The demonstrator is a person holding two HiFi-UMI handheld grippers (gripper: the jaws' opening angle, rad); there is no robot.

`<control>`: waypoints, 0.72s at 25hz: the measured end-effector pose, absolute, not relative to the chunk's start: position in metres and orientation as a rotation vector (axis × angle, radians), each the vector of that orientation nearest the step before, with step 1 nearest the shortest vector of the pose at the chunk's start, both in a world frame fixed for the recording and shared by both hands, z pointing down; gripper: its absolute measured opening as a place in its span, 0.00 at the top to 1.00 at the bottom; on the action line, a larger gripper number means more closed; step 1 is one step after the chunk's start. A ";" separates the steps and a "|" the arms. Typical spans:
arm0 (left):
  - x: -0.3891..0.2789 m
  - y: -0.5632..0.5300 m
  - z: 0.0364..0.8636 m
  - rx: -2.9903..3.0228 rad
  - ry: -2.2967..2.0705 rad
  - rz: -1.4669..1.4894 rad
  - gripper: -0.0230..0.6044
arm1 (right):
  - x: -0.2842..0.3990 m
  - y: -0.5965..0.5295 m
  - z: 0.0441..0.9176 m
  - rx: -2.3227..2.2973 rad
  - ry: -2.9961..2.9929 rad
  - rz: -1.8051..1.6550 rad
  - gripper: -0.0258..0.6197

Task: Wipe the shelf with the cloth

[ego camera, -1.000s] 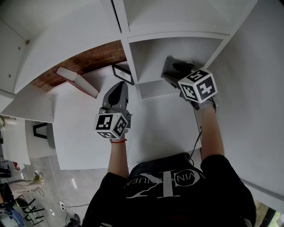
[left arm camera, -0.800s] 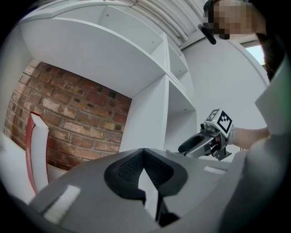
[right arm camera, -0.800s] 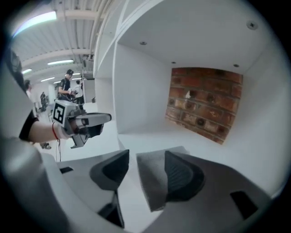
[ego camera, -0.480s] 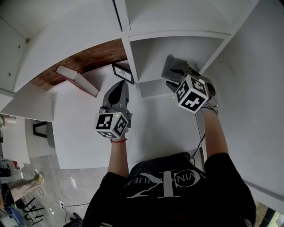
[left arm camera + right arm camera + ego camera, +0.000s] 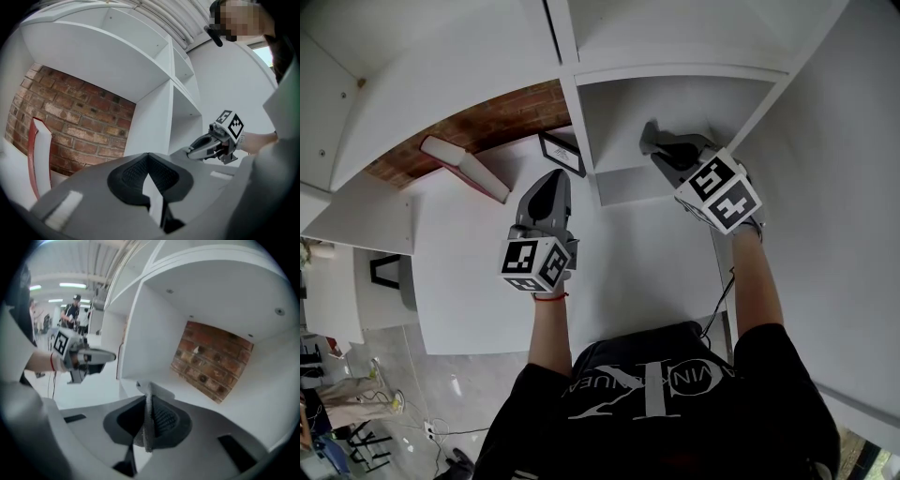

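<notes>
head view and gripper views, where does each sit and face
Head view: on the person's head, looking steeply down at the shelf; arms, left gripper, right gripper show.
Left gripper view: on the left gripper, along its shut jaws toward the brick wall.
Right gripper view: on the right gripper, along jaws just closed on the cloth, into the shelf.
Shared: each gripper view shows the other gripper.

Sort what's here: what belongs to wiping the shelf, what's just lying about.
For the job: cloth; shelf; right gripper, whose jaws have just closed on the cloth.
Lying about: red-edged book; small picture frame; left gripper, idle, jaws together.
</notes>
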State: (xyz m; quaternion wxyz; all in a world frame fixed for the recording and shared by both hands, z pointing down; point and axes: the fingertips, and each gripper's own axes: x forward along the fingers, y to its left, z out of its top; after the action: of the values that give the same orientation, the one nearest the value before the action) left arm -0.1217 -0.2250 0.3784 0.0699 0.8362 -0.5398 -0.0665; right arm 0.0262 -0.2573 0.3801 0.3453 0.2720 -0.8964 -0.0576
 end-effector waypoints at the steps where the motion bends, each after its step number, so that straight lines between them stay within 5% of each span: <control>1: -0.123 -0.225 0.378 2.515 -1.629 -0.199 0.95 | 0.017 -0.261 0.370 0.727 -2.405 -0.118 0.91; 9: -0.131 -0.220 0.374 2.501 -1.668 -0.184 0.95 | -0.065 -0.272 0.358 0.491 -2.481 -0.306 0.91; 18: -0.146 -0.216 0.370 2.484 -1.716 -0.167 0.95 | -0.077 -0.305 0.310 0.589 -2.531 -0.591 0.91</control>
State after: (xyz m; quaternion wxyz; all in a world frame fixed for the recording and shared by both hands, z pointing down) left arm -0.1462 -0.2164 0.3702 0.0590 0.8201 -0.5666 -0.0550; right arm -0.0769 -0.3047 0.3100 0.2359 0.2148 -0.9229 -0.2154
